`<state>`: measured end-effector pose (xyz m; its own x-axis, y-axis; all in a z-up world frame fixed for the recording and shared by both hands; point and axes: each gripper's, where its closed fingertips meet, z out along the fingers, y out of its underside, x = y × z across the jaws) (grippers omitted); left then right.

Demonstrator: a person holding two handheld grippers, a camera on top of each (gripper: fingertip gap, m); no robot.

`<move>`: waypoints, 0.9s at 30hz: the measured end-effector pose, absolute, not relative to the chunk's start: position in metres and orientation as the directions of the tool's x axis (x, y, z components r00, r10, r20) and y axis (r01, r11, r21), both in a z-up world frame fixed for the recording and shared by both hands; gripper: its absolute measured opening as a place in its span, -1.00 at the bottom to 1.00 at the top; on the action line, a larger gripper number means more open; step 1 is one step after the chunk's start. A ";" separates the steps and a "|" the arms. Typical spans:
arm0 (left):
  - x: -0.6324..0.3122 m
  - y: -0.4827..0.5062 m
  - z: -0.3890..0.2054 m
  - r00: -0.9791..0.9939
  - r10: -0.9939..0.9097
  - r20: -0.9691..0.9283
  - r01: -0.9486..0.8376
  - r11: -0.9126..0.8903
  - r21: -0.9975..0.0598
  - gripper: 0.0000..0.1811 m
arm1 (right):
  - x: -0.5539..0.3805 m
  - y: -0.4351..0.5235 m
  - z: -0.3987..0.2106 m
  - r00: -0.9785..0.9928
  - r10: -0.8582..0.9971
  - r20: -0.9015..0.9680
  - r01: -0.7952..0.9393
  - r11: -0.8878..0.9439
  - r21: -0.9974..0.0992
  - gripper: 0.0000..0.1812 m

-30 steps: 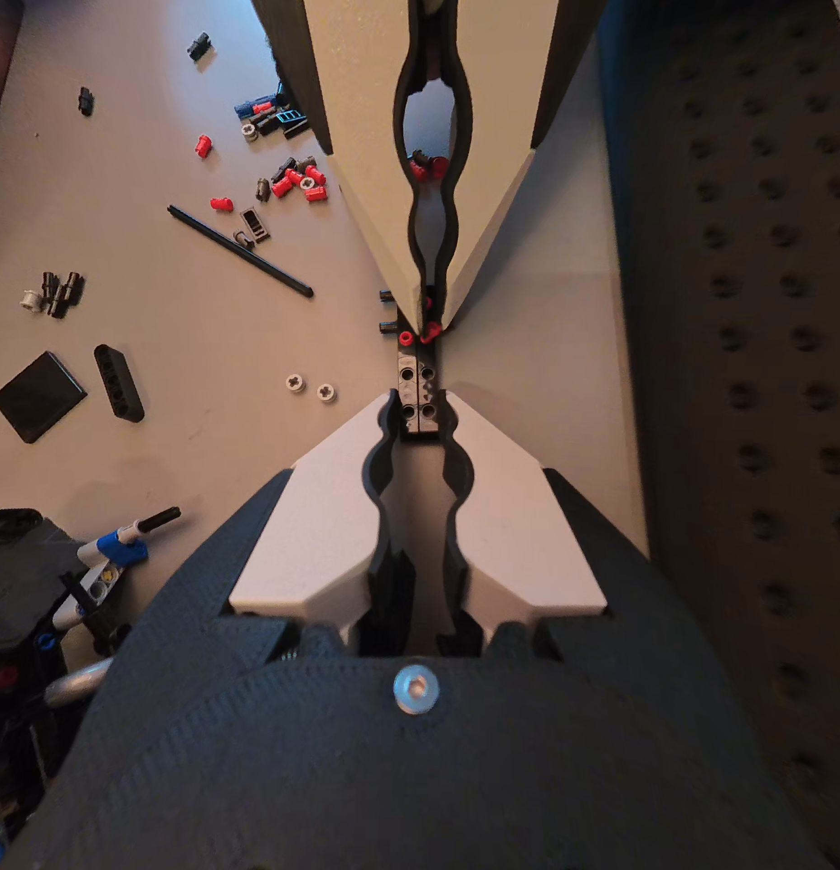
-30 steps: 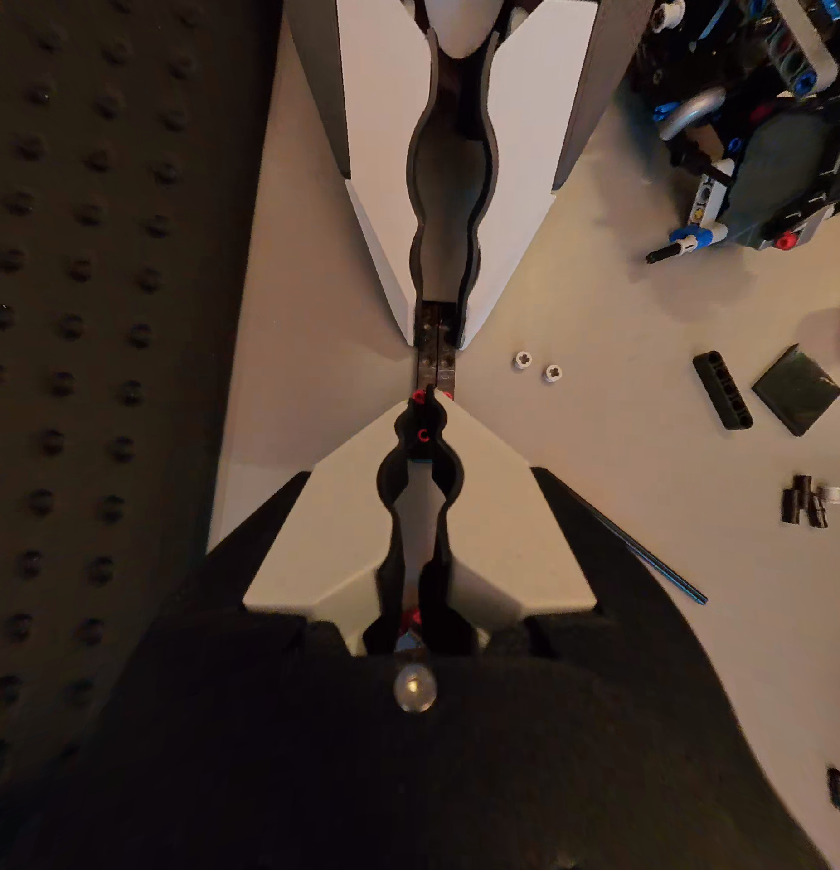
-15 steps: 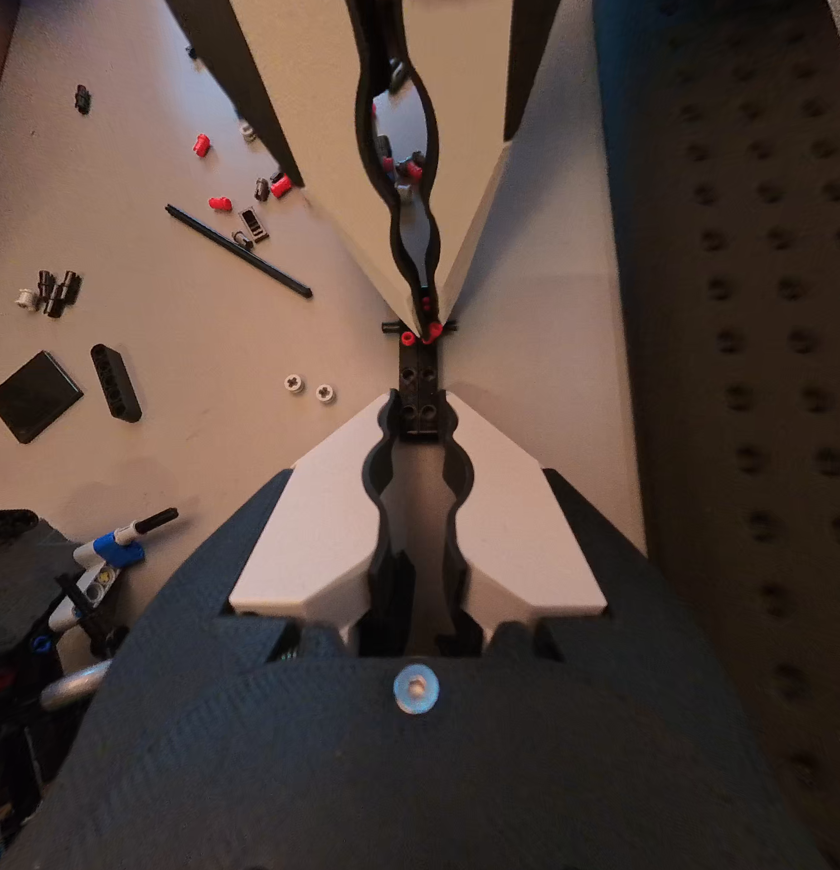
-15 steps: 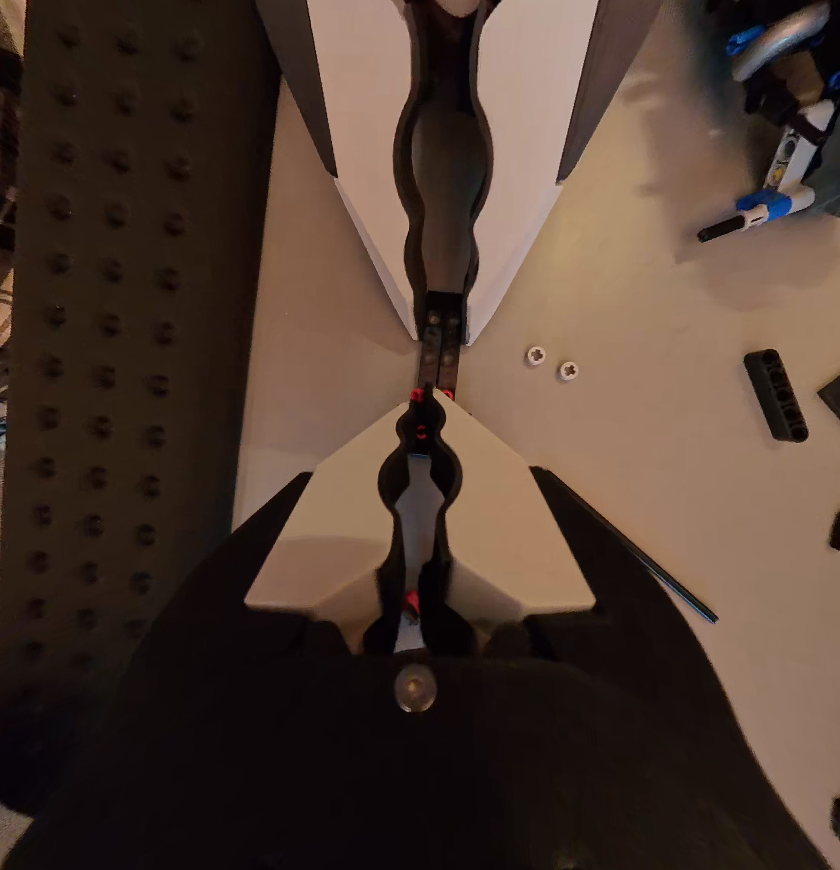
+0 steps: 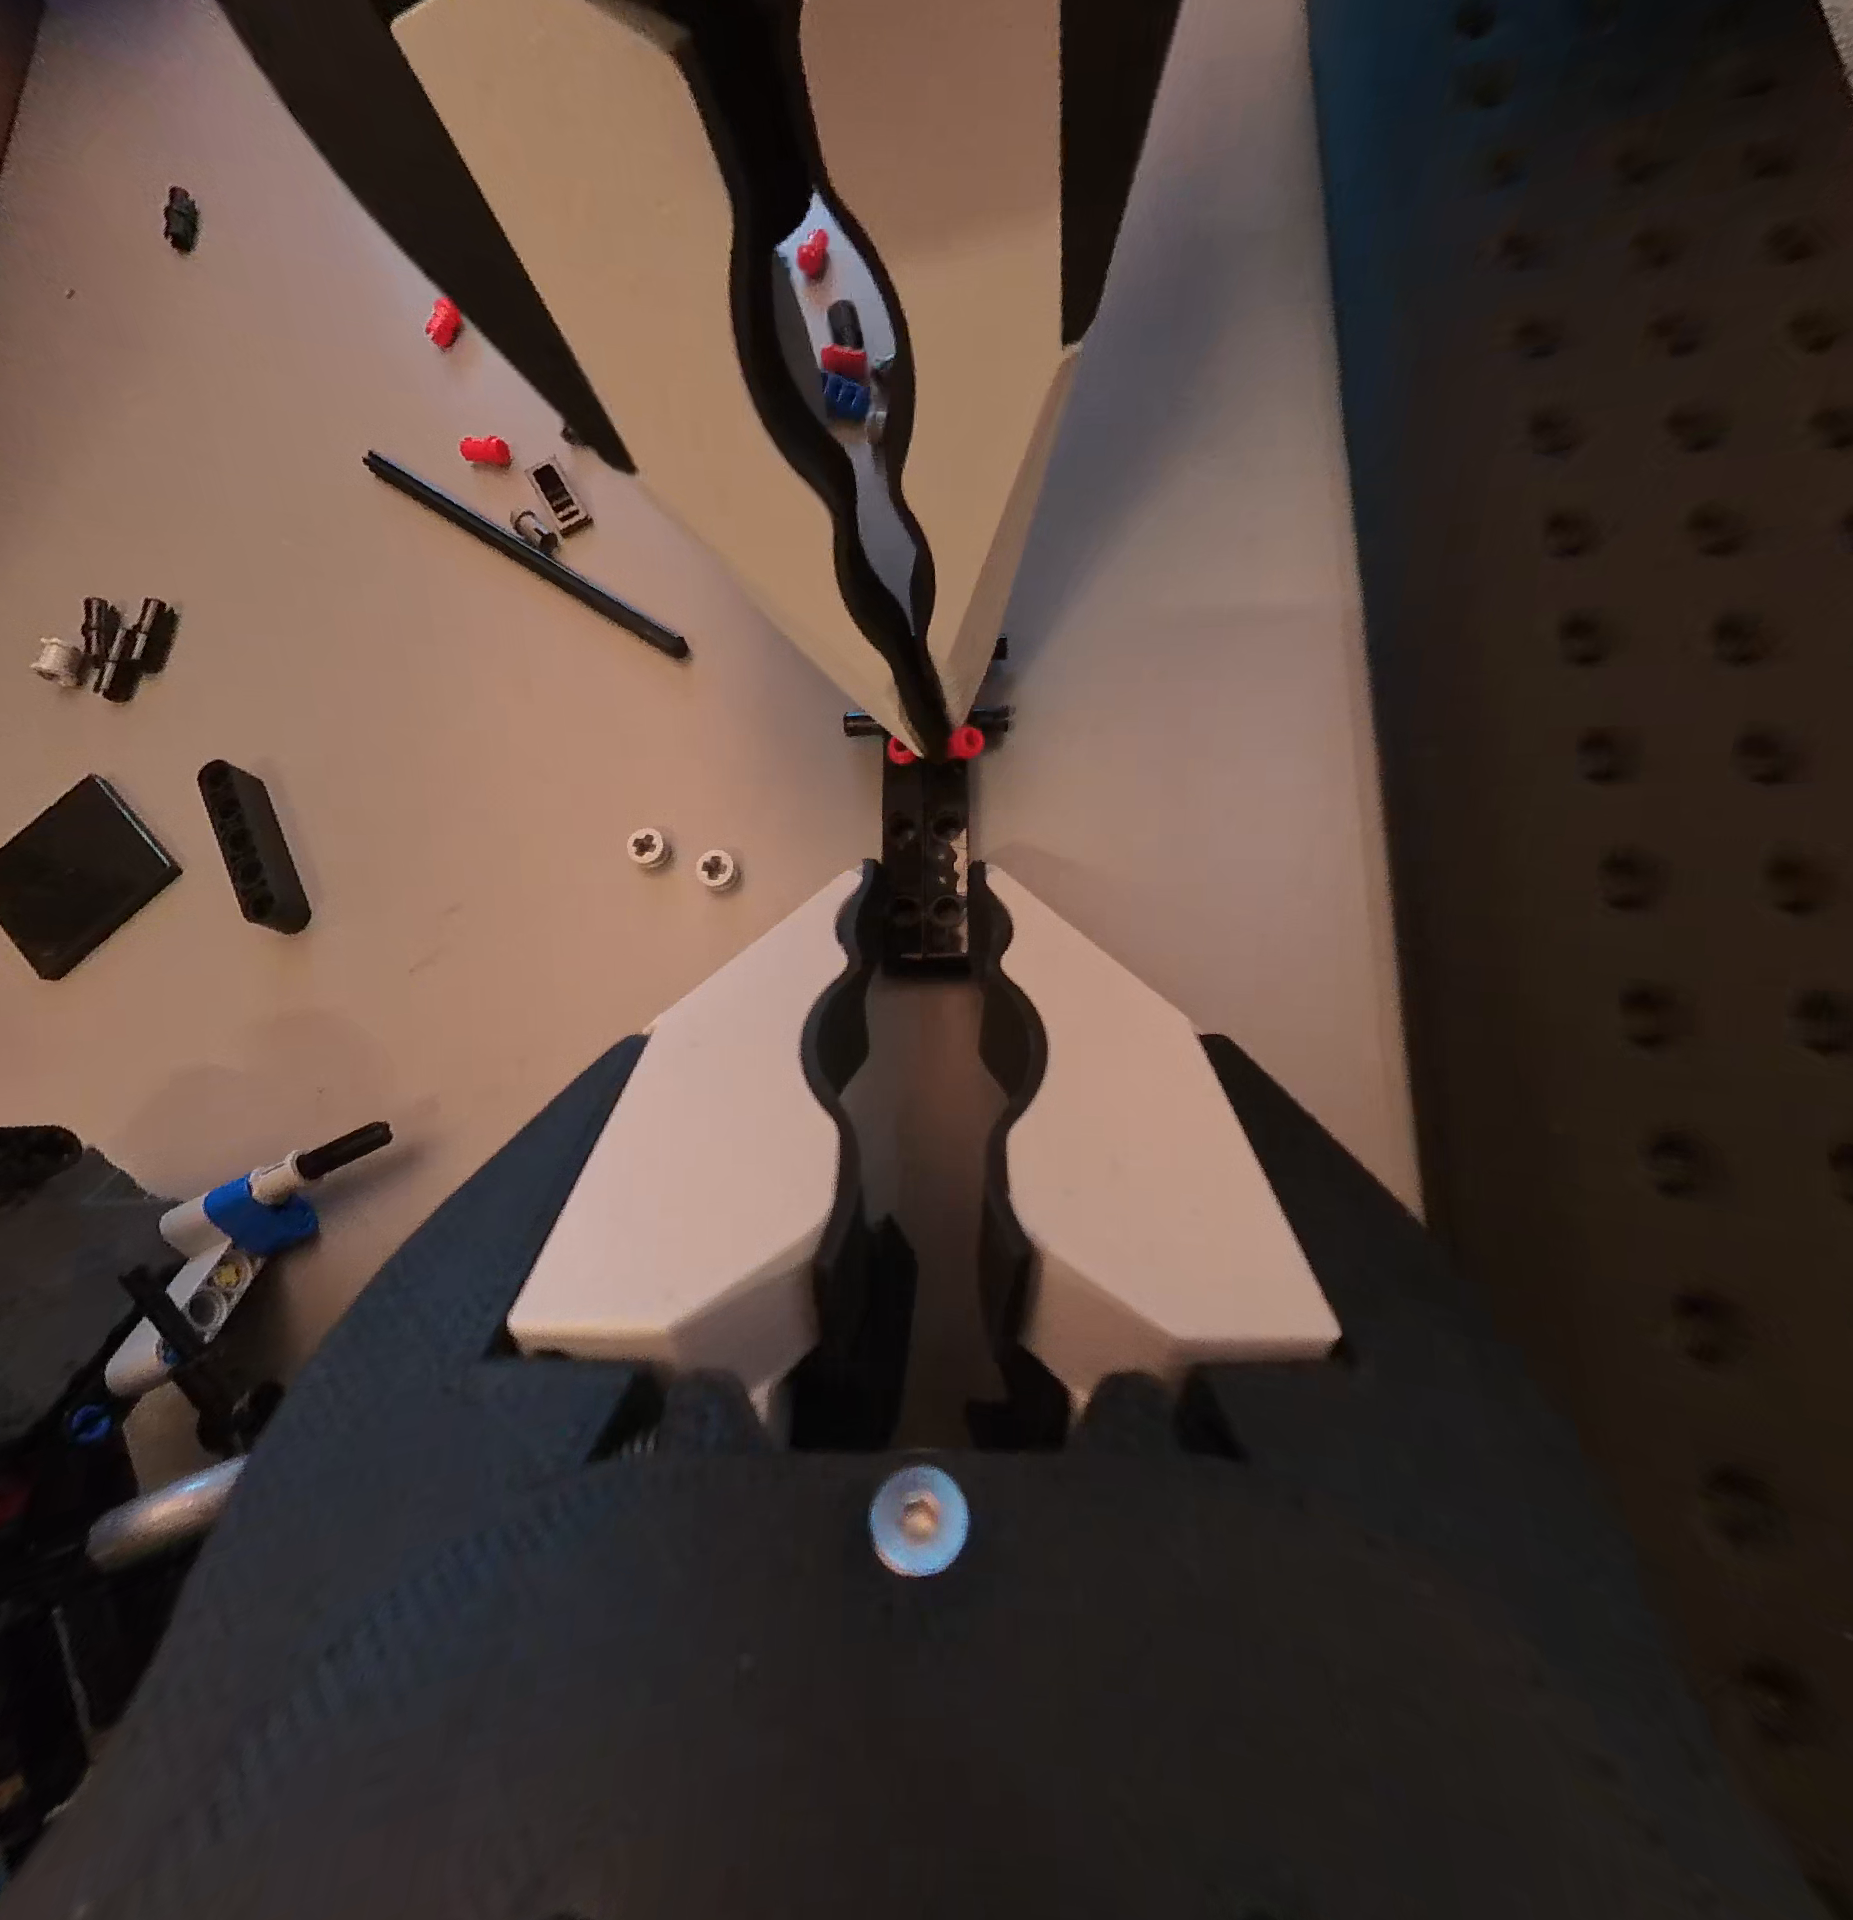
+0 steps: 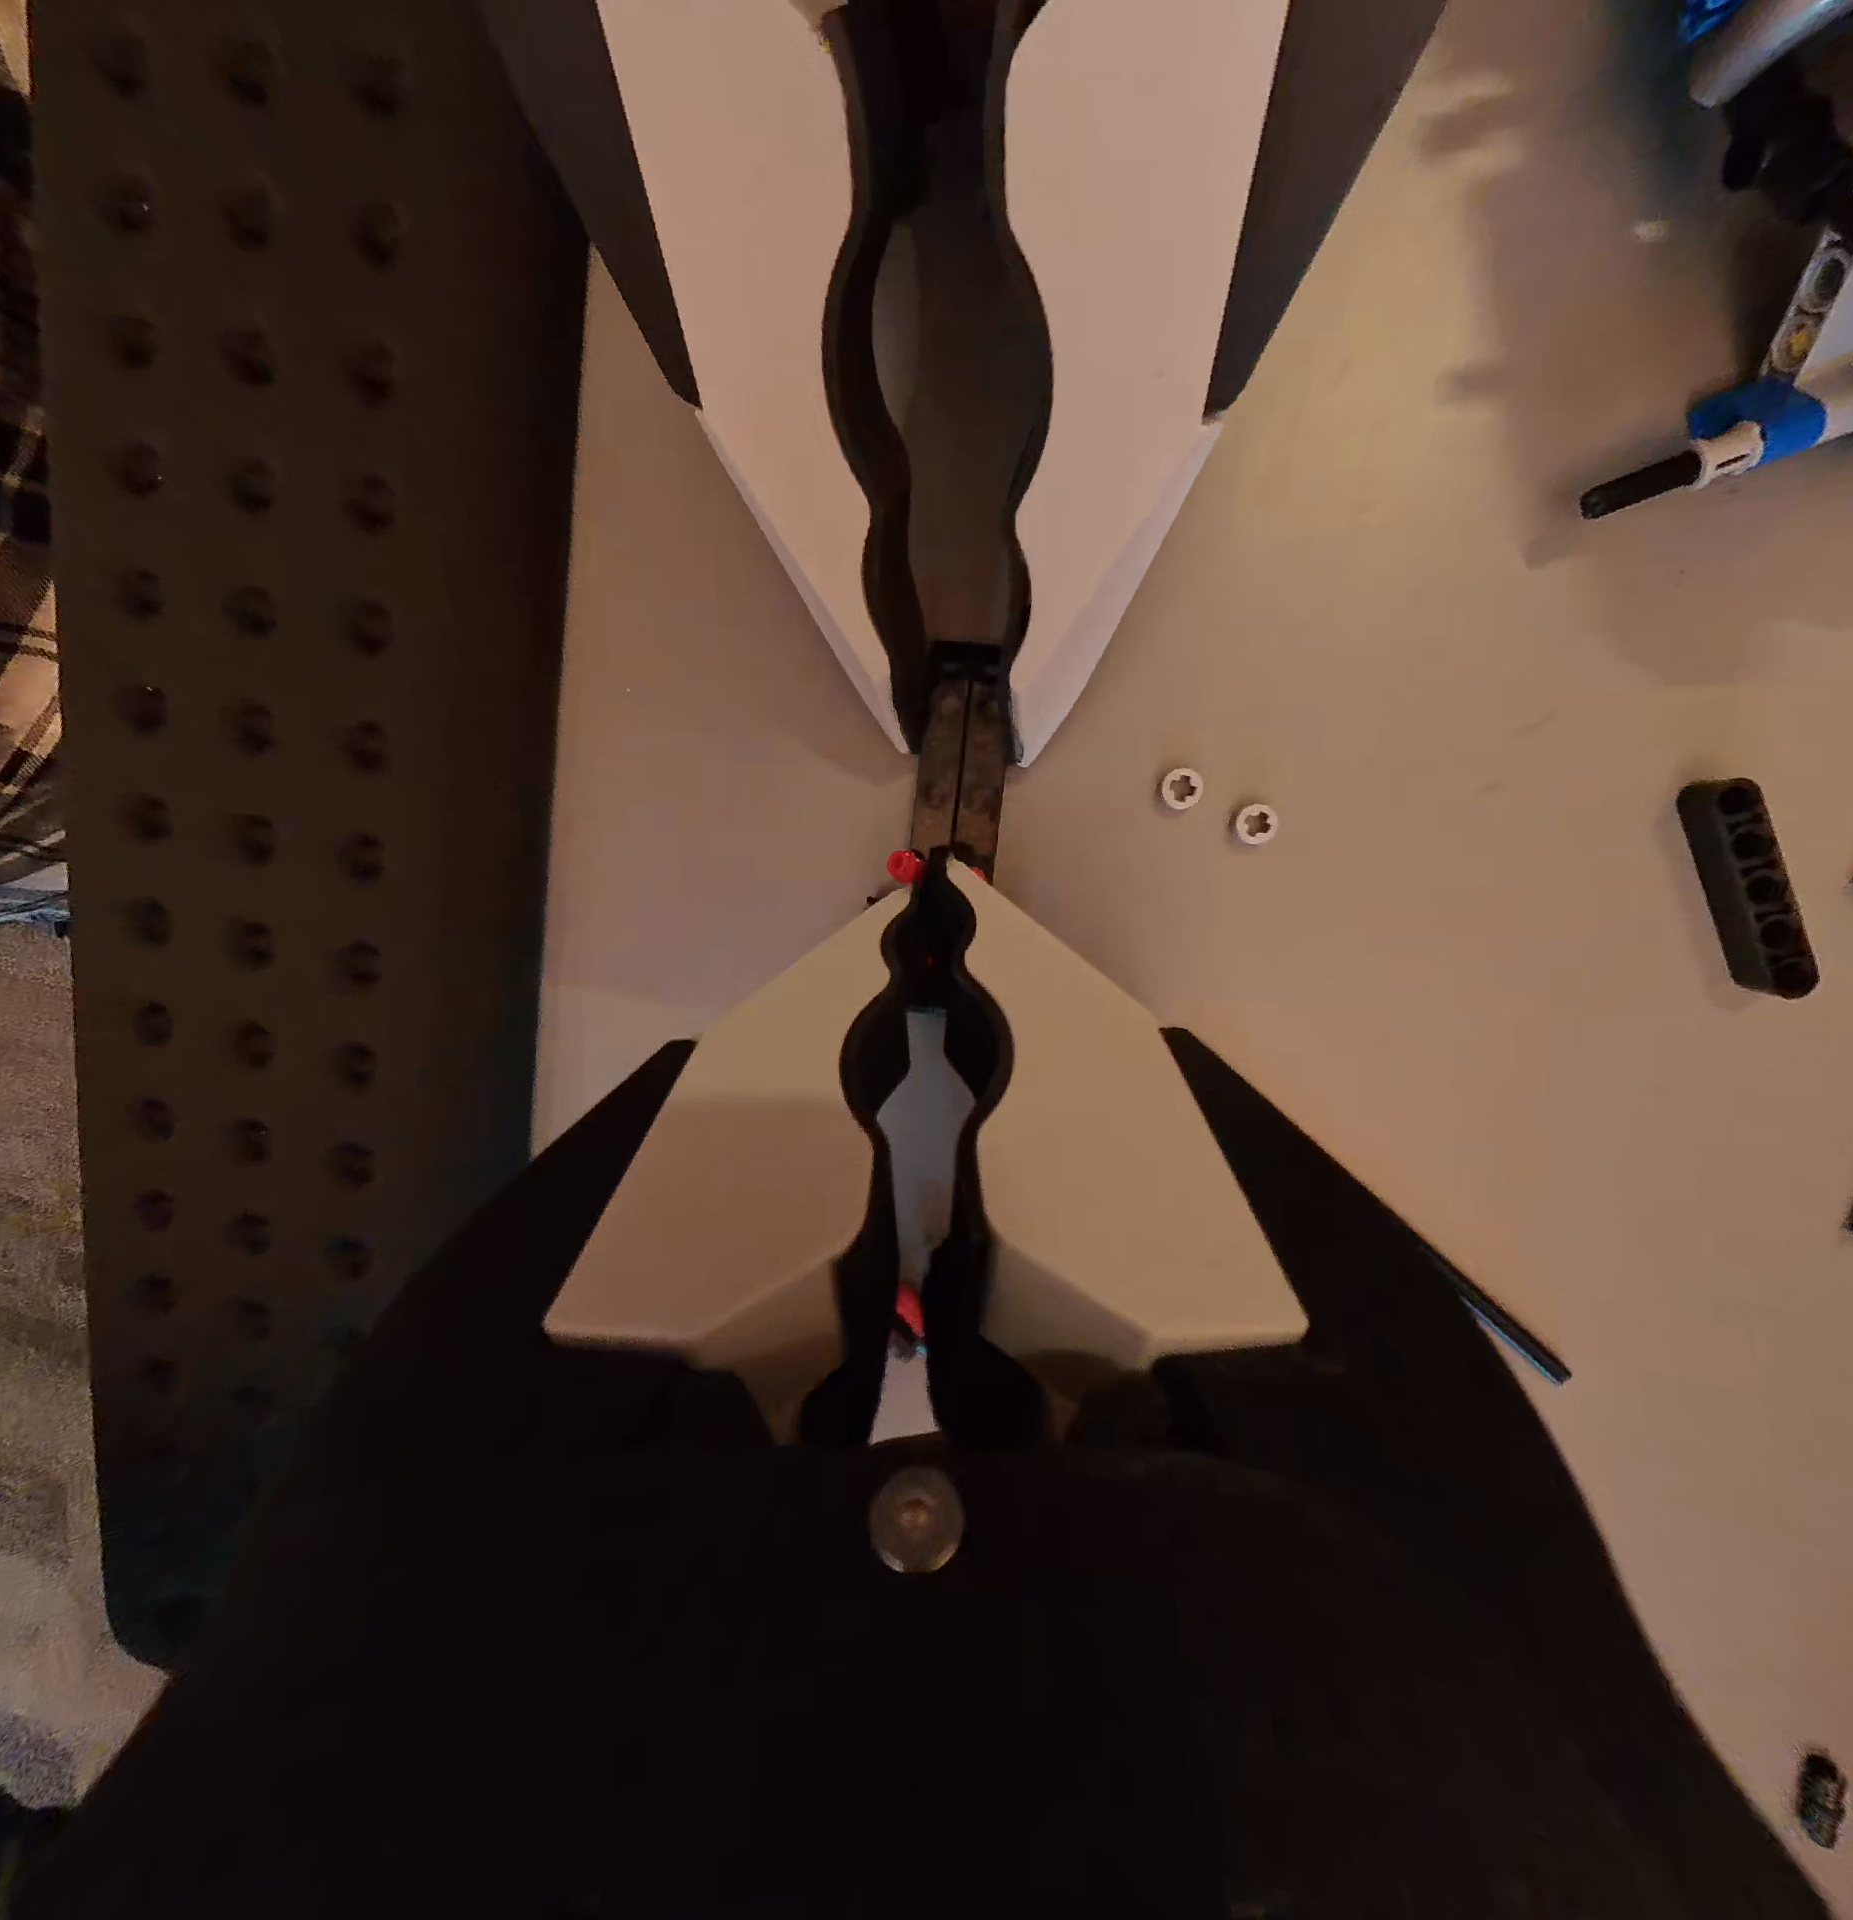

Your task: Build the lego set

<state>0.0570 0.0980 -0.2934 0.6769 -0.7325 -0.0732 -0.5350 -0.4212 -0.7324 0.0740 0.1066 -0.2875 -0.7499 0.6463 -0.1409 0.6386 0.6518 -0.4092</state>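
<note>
Lego beam pair, black plastic with round holes (image 5: 927,873), held mid-air above pale table (image 5: 434,831), clamped at near end by left gripper (image 5: 924,920). Right gripper (image 6: 937,883), now tilted leftward, closed at far end with red pins (image 5: 966,741), apparently seating them.

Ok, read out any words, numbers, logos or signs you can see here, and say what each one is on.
No text is readable in either view.
The black beam, clamped between the left hand-held gripper and the right hand-held gripper, shows only holes.
The white piece on the half-built model has small coloured spots, too small to tell if any is print.
</note>
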 end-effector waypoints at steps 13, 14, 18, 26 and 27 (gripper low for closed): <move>0.076 0.113 -0.288 0.684 -0.717 -0.130 -0.548 -0.388 -0.741 -0.83 | 0.072 0.106 -0.288 -0.732 0.665 -0.146 0.645 0.609 -0.461 -1.00; 0.075 0.113 -0.287 0.689 -0.716 -0.116 -0.535 -0.394 -0.747 -0.84 | 0.072 0.106 -0.288 -0.732 0.666 -0.145 0.644 0.607 -0.466 -1.00; 0.076 0.115 -0.286 0.700 -0.712 -0.063 -0.494 -0.418 -0.762 -0.88 | 0.072 0.107 -0.288 -0.731 0.667 -0.143 0.641 0.601 -0.477 -1.00; 0.076 0.115 -0.287 0.700 -0.714 -0.004 -0.464 -0.451 -0.762 -0.88 | 0.072 0.107 -0.289 -0.747 0.658 -0.094 0.621 0.639 -0.454 -1.00; 0.076 0.115 -0.287 0.700 -0.714 0.003 -0.460 -0.455 -0.763 -0.88 | 0.072 0.107 -0.289 -0.749 0.657 -0.078 0.616 0.650 -0.445 -1.00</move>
<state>0.0764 0.1152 -0.2869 0.6998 -0.7143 0.0034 -0.4602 -0.4545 -0.7626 0.0722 0.1074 -0.2892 -0.7494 0.6575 -0.0782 0.6163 0.6495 -0.4453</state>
